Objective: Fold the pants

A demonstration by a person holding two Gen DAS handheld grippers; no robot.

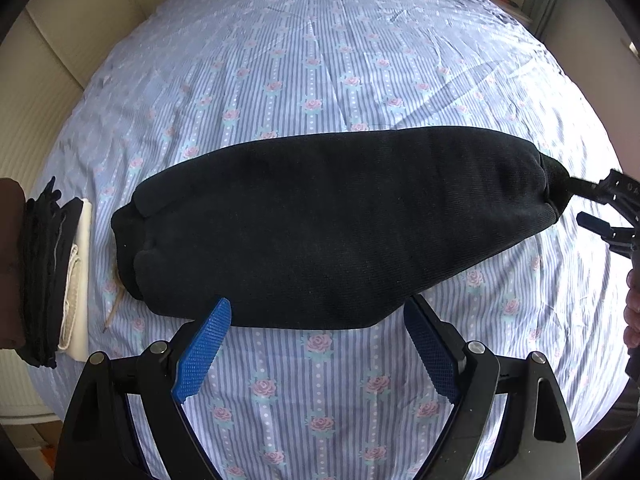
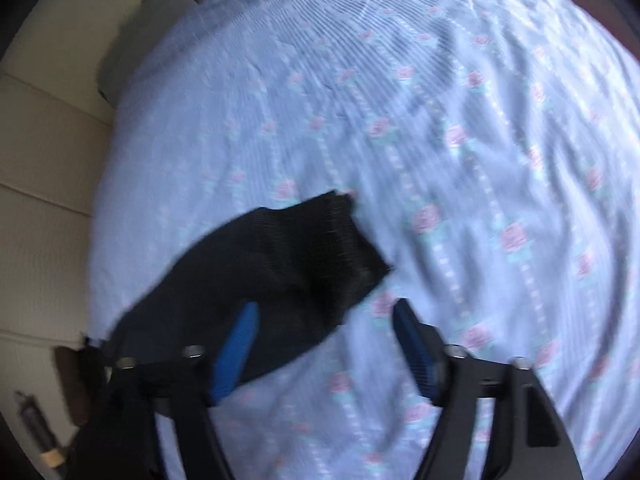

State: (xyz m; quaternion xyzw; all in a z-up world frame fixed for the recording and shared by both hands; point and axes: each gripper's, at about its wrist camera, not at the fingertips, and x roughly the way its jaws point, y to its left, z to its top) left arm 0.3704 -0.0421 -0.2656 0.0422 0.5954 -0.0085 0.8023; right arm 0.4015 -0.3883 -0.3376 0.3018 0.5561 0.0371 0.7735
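Black pants (image 1: 340, 224) lie folded lengthwise across the bed, waistband end at the left, cuffed leg end at the right. My left gripper (image 1: 318, 320) is open and empty, its blue fingers just short of the pants' near edge. My right gripper (image 2: 324, 316) is open, fingers apart just above the ribbed black cuff (image 2: 320, 248), which lies on the sheet; its left finger overlaps the cloth. It also shows at the right edge of the left wrist view (image 1: 608, 208), next to the pants' leg end. The right wrist view is blurred.
The bed has a blue striped sheet with pink roses (image 1: 320, 60). A stack of folded clothes (image 1: 48, 276), black, brown and white, sits at the bed's left edge. A cream wall (image 1: 60, 32) runs along the left.
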